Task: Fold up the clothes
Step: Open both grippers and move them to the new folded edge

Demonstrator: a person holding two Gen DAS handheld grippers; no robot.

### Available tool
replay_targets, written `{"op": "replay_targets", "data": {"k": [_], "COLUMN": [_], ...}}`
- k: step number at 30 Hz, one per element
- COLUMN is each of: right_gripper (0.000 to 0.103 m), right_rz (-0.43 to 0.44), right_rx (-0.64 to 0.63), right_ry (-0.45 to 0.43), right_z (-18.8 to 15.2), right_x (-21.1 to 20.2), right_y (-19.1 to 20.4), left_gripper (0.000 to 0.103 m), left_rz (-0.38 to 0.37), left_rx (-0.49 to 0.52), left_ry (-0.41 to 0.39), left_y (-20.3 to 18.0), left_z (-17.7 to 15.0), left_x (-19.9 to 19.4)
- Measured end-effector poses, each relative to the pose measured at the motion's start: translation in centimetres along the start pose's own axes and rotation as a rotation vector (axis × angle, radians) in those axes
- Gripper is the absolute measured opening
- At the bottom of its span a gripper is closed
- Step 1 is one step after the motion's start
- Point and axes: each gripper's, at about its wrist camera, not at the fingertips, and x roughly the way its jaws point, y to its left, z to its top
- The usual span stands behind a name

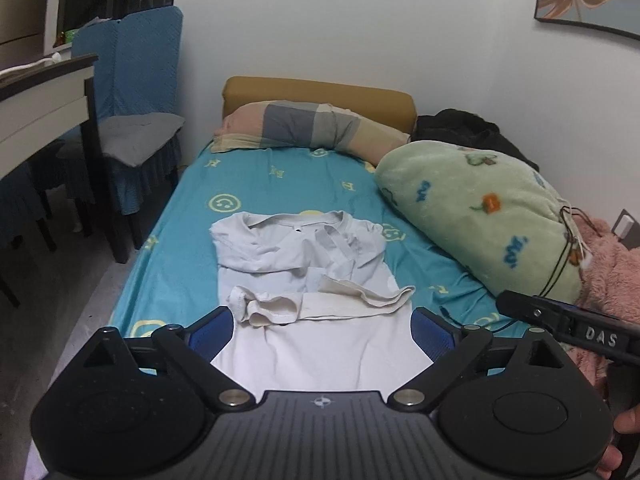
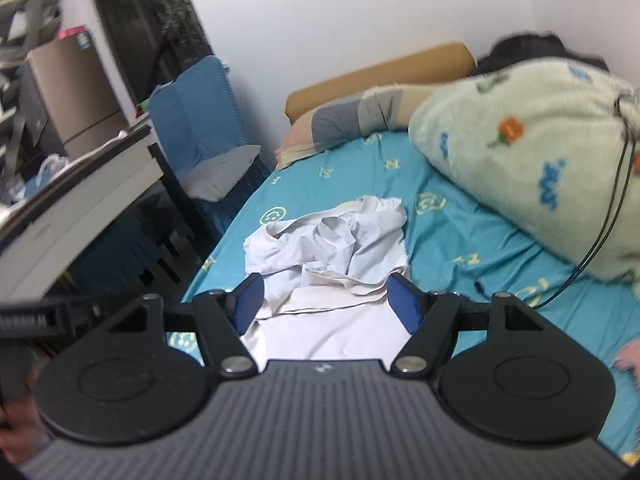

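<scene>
A pale white-grey shirt (image 1: 304,280) lies on the teal bed sheet (image 1: 176,264), collar end toward the pillow, its sleeves folded across the middle and its lower part smooth. My left gripper (image 1: 322,332) hangs above the shirt's near end with its blue pads (image 1: 214,334) wide apart and nothing between them. In the right wrist view the same shirt (image 2: 328,248) looks rumpled at the far end. My right gripper (image 2: 328,306) is also open over the shirt, holding nothing. The right gripper's body (image 1: 568,324) shows at the right edge of the left wrist view.
A striped pillow (image 1: 304,128) and a tan headboard (image 1: 320,96) stand at the bed's far end. A green plush bundle (image 1: 480,216) and a pink fleece (image 1: 612,272) fill the bed's right side. A blue-covered chair (image 1: 132,120) and a desk (image 1: 40,100) are on the left.
</scene>
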Motion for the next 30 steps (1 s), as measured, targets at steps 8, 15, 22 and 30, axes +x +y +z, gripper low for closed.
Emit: {"op": "replay_targets", "data": {"k": [8,15,22,30], "right_gripper": [0.071,0.086,0.085,0.086], "right_rz": [0.004,0.032,0.044,0.092], "right_rx": [-0.058,-0.053,-0.005,0.562], "right_ry": [-0.037,-0.063,0.043,0.253], "right_z": [0.4,0.8,-1.8,-7.0], "right_x": [-2.5,-1.9,0.5,4.4], "right_y": [0.9,2.7,1.9,-3.3], "left_gripper": [0.097,0.098,0.099,0.095], "left_rz": [0.047,0.049,-0.104,-0.298], "left_rx": [-0.052,-0.128,-0.249,-0.586], "left_ry": [-0.021,0.003,0.101,0.327], "left_y": [-0.8,-0.7,2.4,9.5], "left_z": [0.5,1.2,-3.3,-9.6], "left_x": [-2.3,-3.1,1.2,9.8]}}
